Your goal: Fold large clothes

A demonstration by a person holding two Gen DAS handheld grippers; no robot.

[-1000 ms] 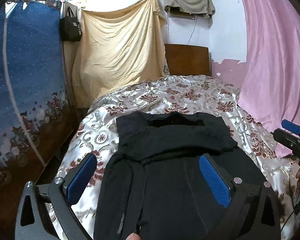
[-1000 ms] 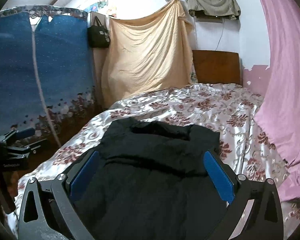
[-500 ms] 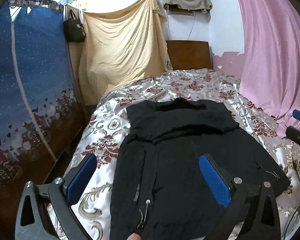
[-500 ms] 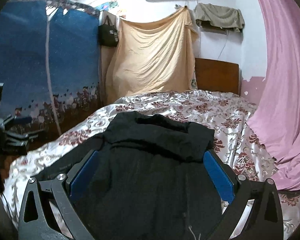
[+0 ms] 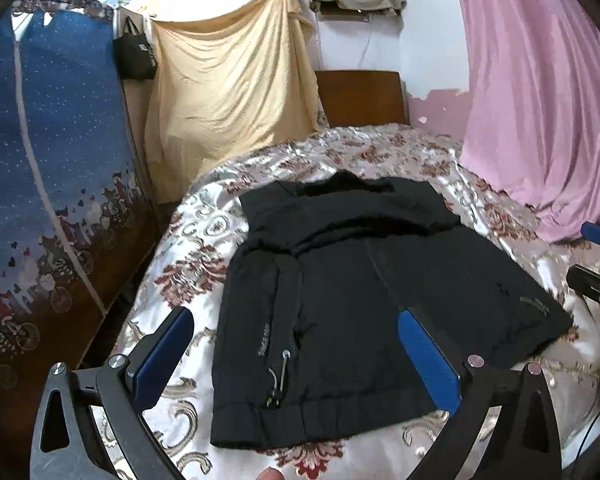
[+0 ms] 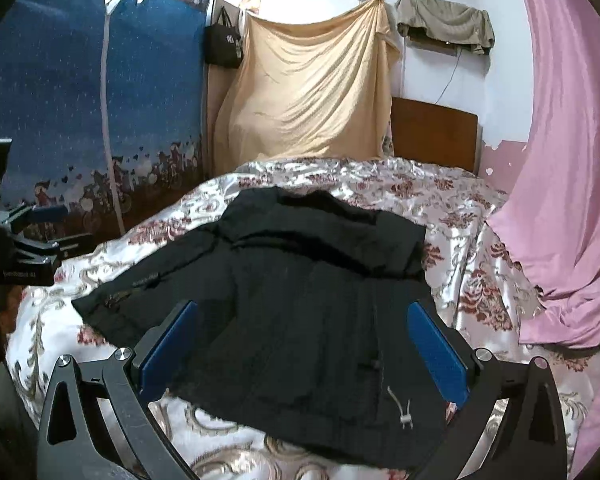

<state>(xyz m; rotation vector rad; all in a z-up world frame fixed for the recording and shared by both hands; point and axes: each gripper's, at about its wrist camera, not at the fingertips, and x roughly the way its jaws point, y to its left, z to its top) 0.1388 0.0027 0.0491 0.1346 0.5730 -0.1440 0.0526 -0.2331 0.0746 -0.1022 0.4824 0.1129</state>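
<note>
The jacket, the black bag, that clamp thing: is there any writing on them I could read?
Jacket: small pale print beside the zip pull, too blurred to read.
Bag: white mark, too small to read.
Left gripper, seen from the right wrist: a pale line of print on its body, blurred, unreadable.
Nothing else carries text.

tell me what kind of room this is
Most likely a home bedroom: a black jacket lies spread on a bed with a floral satin cover, a wooden headboard stands behind it, and a pink curtain hangs alongside.
</note>
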